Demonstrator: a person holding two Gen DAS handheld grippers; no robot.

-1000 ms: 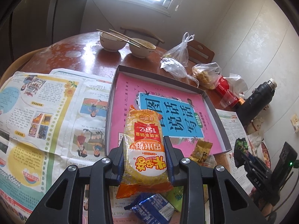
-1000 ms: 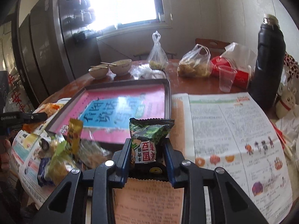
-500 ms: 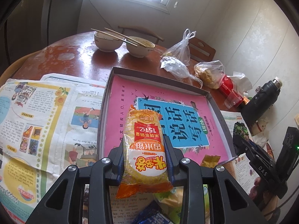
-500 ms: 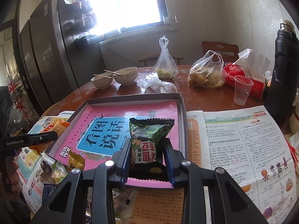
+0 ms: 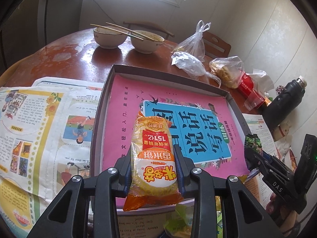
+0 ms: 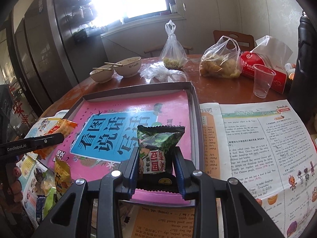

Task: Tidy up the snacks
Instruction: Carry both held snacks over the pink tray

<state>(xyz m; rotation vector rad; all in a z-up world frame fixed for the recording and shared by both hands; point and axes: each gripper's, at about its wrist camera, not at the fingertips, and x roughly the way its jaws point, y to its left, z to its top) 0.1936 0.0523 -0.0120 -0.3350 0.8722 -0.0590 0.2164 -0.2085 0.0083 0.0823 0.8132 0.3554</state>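
My left gripper point(image 5: 153, 158) is shut on a long orange rice-cracker packet point(image 5: 152, 154), held over the near part of a shallow grey box point(image 5: 164, 71) lined with a pink and blue book cover. My right gripper point(image 6: 156, 158) is shut on a small green snack packet point(image 6: 158, 146), held over the same box point(image 6: 195, 107) near its right wall. In the left wrist view the right gripper point(image 5: 252, 155) shows at the right with the green packet point(image 5: 254, 141). In the right wrist view the left gripper point(image 6: 57, 137) shows at the left with the orange packet point(image 6: 59, 129).
Loose snack packets point(image 6: 59, 176) lie on newspaper point(image 6: 263, 148) in front of the box. Two bowls with chopsticks point(image 5: 128, 37), tied plastic bags point(image 6: 220, 63), a red tissue pack point(image 6: 263, 67), a clear cup point(image 6: 262, 80) and a black flask point(image 5: 285, 99) stand behind and to the right.
Both grippers have moved forward over the box with their packets still held; the box now fills more of each view and the loose snacks have slid toward the bottom edge.
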